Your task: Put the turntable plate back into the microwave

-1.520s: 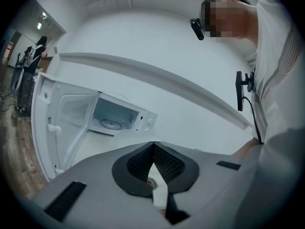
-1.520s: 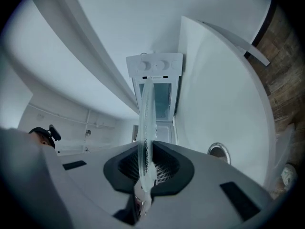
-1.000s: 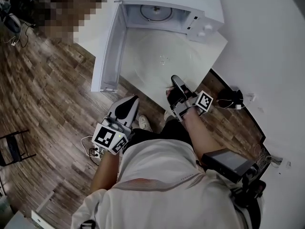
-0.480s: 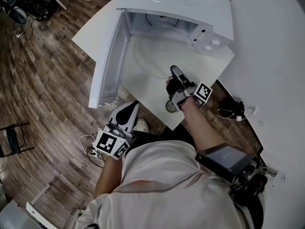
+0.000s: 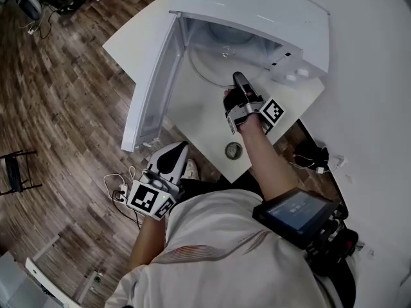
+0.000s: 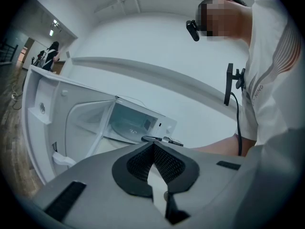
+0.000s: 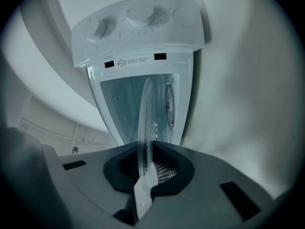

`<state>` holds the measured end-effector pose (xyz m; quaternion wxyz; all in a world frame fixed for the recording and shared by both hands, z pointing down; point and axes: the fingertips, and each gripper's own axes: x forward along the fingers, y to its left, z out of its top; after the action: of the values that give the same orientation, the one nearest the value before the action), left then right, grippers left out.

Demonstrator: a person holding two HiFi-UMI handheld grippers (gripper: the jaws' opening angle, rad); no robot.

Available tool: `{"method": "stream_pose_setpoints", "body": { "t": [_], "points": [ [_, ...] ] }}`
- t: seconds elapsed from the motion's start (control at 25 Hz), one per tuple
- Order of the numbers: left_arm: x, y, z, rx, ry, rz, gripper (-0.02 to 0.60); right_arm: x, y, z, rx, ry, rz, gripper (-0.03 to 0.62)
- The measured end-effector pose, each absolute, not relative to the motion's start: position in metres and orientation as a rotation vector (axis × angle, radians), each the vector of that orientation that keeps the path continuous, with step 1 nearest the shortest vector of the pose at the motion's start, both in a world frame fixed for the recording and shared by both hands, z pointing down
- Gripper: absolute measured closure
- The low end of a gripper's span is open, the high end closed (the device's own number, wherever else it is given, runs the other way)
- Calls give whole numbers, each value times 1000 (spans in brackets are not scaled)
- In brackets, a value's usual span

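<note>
White table (image 5: 192,117), microwave (image 5: 257,11) at far end, door (image 5: 151,88) open. Plate (image 7: 144,118) pinched by rim in right claw (image 5: 238,79), flat for sliding in. Left claw (image 5: 175,147) closed, empty, near side, clear of door.

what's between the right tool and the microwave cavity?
Only the glass turntable plate, gripped edge-on by the right tool, reaching toward the open microwave; right gripper view shows it.

Your way into the microwave cavity (image 5: 199,34) is open; the door (image 5: 153,88) stands swung wide on its left, the control panel (image 5: 292,69) flanks its right.
</note>
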<state>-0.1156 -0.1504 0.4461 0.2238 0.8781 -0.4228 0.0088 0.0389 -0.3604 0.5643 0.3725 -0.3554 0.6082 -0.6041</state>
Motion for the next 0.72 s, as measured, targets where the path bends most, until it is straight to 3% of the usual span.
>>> {"method": "stream_pose_setpoints", "body": {
  "t": [0.72],
  "points": [
    [-142,-146,465,2312,-1231,-13,571,33,-448,589,-1071,1432,-1461,566]
  ]
}}
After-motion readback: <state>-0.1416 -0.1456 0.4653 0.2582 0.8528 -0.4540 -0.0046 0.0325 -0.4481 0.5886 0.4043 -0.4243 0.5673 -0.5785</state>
